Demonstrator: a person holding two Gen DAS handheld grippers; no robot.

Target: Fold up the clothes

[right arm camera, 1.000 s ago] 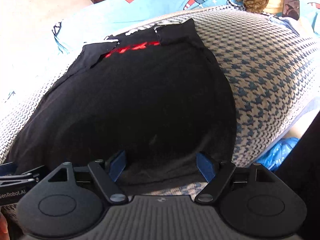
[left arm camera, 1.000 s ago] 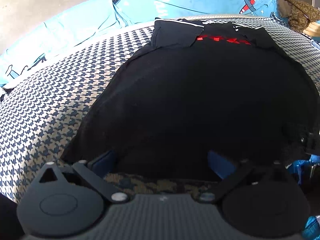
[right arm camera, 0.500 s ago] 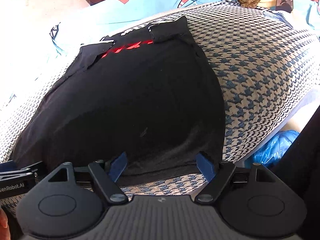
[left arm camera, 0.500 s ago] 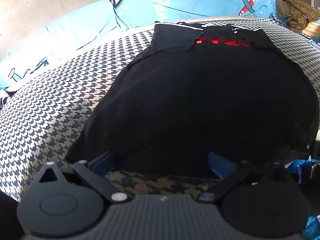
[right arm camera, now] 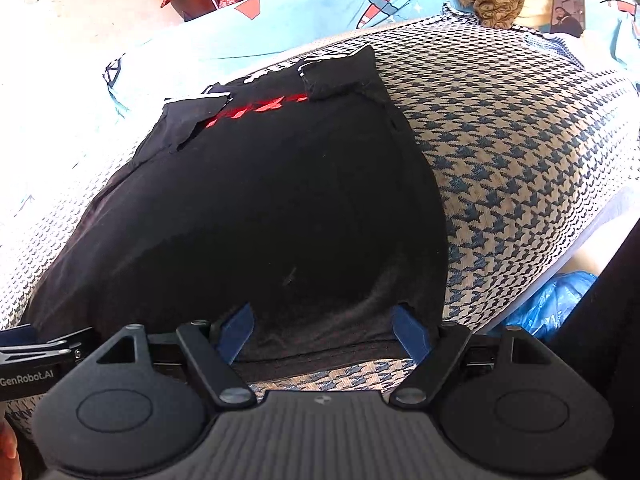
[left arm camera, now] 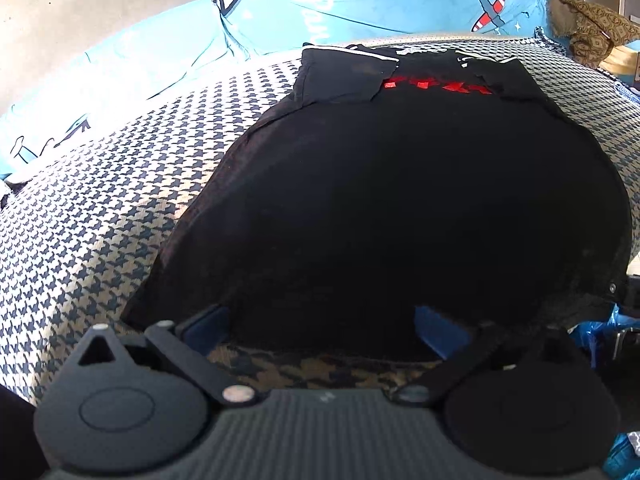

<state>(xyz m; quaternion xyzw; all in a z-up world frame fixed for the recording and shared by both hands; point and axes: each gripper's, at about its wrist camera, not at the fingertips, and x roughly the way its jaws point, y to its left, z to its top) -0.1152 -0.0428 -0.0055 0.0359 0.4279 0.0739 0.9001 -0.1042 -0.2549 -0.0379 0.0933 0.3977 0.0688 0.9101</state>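
Shirt (left arm camera: 400,208) lies flat and dark on the houndstooth blanket (left arm camera: 100,220), both sleeves already turned in over the red lettering at the far end, its hem nearest me. My left gripper (left arm camera: 322,326) and my right gripper (right arm camera: 324,330) each hover at that hem with fingers spread wide, gripping nothing; the hem runs between the blue pads (right arm camera: 238,326) on the right. I judge the step in hand is taking hold of the bottom edge for the lengthwise fold. Next I would need to lower both sets of fingers onto the hem, one toward each corner, pinch the cloth without catching the blanket, then lift evenly toward the collar.
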